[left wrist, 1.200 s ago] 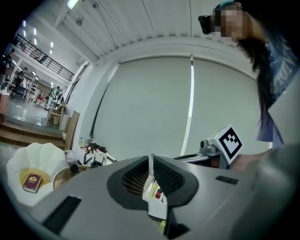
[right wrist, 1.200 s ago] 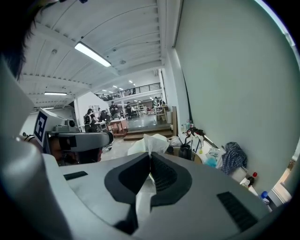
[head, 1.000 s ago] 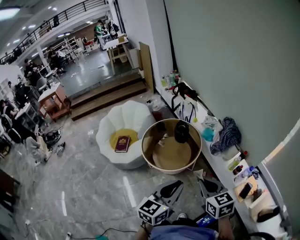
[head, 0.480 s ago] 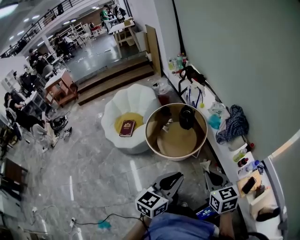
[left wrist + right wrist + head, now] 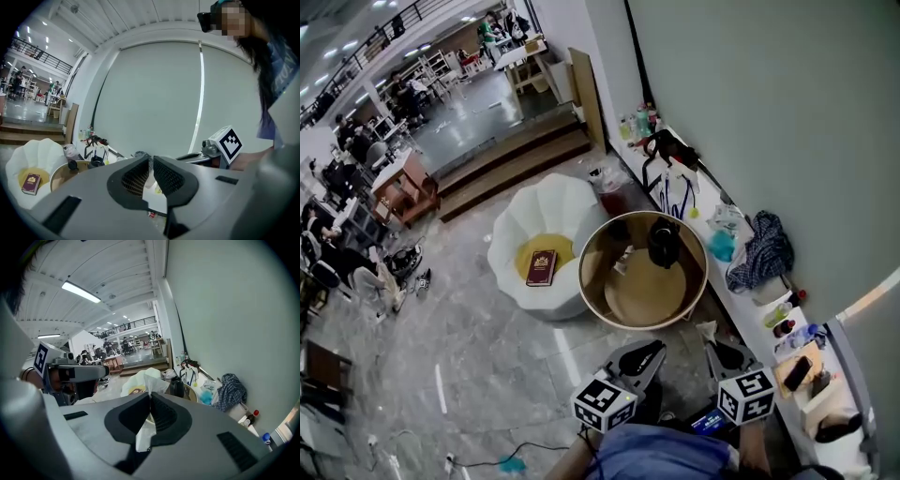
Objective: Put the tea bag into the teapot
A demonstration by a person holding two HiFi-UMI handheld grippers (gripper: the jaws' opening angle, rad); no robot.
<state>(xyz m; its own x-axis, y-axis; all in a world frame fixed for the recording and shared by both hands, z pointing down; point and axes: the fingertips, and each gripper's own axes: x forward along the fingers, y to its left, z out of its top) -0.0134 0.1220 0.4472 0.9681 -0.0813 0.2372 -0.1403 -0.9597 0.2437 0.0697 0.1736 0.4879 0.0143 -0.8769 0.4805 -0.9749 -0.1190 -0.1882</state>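
My left gripper [image 5: 642,358] is closest to me, its jaws pressed together at the tips with nothing caught between them. Just to its right my right gripper [image 5: 719,354] is clamped tight on a thin white paper piece, the tea bag [image 5: 153,381] as far as I can tell, with a creased corner poking out beyond the fingertips. Ahead of both grippers, apart from them, stands a round table [image 5: 643,323] with a raised rim. The black teapot [image 5: 664,242] sits at the table's far side, well away from the tea bag I hold. A small pale item lies on the tabletop left of the teapot, too small to make out. Ahead and left of my left gripper is a white petal-shaped chair [image 5: 520,234], touching the table, with a dark red book [image 5: 542,267] on its yellow seat. To the right of my right gripper a white ledge [image 5: 745,319] runs along the wall, carrying a checked cloth [image 5: 759,253]. Farthest off, steps [image 5: 511,169] rise beyond the chair
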